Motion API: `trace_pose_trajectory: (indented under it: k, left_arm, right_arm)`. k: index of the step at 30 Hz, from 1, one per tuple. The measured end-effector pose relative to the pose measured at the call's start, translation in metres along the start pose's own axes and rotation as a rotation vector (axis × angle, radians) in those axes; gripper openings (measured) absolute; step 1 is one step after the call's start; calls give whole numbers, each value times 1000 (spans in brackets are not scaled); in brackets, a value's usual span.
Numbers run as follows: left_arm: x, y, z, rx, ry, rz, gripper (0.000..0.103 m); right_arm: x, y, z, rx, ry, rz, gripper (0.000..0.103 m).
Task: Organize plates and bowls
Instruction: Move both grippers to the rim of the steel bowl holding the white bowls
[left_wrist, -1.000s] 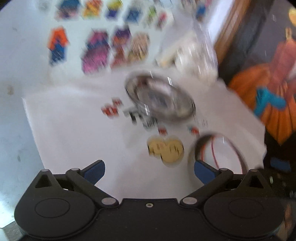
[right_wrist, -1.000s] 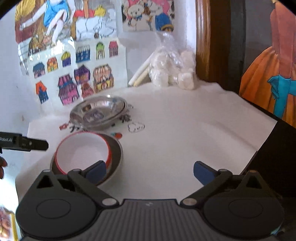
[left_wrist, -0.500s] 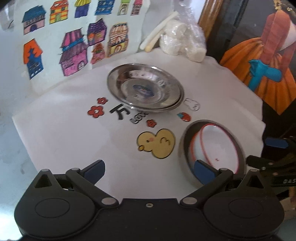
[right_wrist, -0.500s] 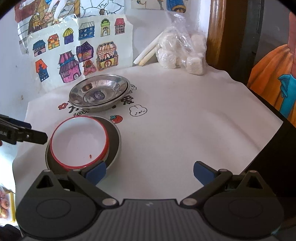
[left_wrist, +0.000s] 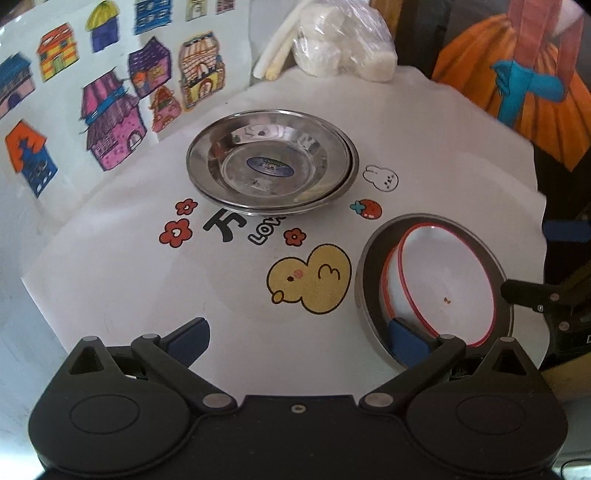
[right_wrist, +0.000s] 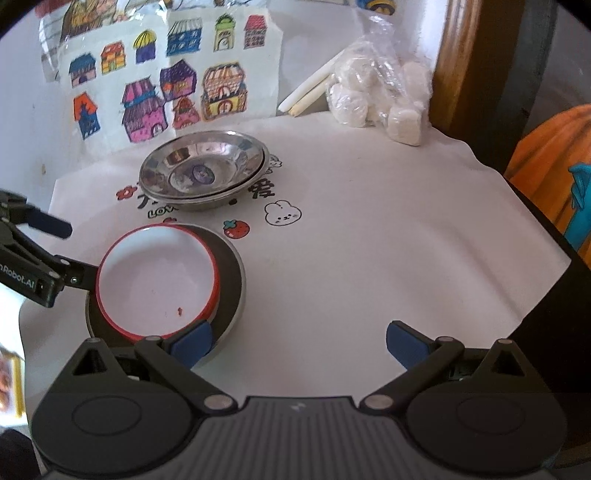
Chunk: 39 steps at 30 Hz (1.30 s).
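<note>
- Bowls sit nested at the near side of the surface (right_wrist: 369, 258): a white bowl with a red rim (right_wrist: 157, 282) lies inside a dark grey bowl (right_wrist: 231, 280), tilted off-centre toward one side of it.
- A speck marks the white bowl's inner floor; what it is cannot be made out.
- Two steel plates (left_wrist: 271, 160) are stacked farther back, near the wall, with a blue label at the centre of the top one.
- Left tongs (left_wrist: 295, 341) are spread wide apart and hold nothing; one blue pad (left_wrist: 406, 338) sits at the grey bowl's near edge, the other (left_wrist: 188, 336) over bare white cloth.
- Right tongs (right_wrist: 299, 343) are likewise spread and hold nothing, one pad at the grey bowl's near rim.
- A duck sticker (left_wrist: 314, 280) lies between the bowls and the plates.
- A plastic bag of white lumps (right_wrist: 380, 96) rests in the far corner, beside two pale sticks (right_wrist: 306, 94).
</note>
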<state>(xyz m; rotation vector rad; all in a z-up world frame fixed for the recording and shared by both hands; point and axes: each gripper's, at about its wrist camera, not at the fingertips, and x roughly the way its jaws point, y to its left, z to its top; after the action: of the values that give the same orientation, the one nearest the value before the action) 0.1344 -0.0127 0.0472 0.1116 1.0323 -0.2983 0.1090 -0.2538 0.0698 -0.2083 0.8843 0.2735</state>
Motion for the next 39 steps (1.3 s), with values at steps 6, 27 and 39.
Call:
trace_pose_trajectory:
  k: [6,27,39]
  left_arm:
    - [4,-3,8,21,42,24,102]
    - [21,2,17,-33,131,21,102]
    - [27,9,14,-133,171,3,102]
  right_arm:
    - [12,11,9,-62,59,-27,103]
    - [25,-1,22,-45,147,6,102]
    - [39,-12,22,94,242,72,93]
